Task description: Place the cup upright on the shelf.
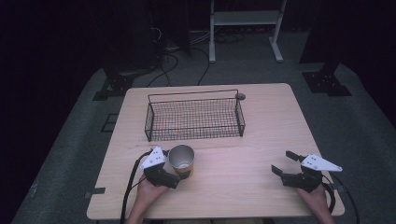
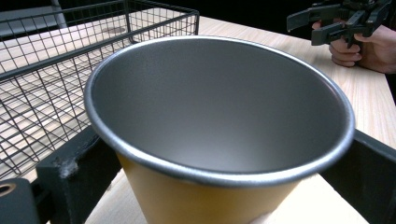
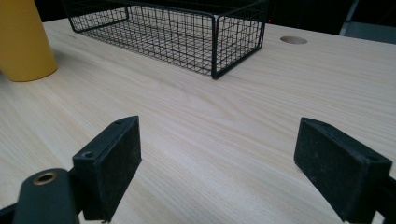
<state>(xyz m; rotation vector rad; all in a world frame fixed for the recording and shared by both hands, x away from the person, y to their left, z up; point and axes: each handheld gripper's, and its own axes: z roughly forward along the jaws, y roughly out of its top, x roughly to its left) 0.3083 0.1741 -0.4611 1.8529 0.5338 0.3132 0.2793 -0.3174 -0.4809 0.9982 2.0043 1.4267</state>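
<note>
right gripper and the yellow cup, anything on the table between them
Nothing: bare wooden table lies between the right gripper and the yellow cup, shown in the high view.

cup (image 1: 181, 160): yellow outside, grey metal inside, rolled rim | upright, empty | on worktop (image 1: 243, 186) just in front of wire basket (image 1: 194, 116), near left edge

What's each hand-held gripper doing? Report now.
Left hand-held gripper: jaws on both sides of the yellow metal cup; grip cannot be told.
Right hand-held gripper: open, empty.
</note>
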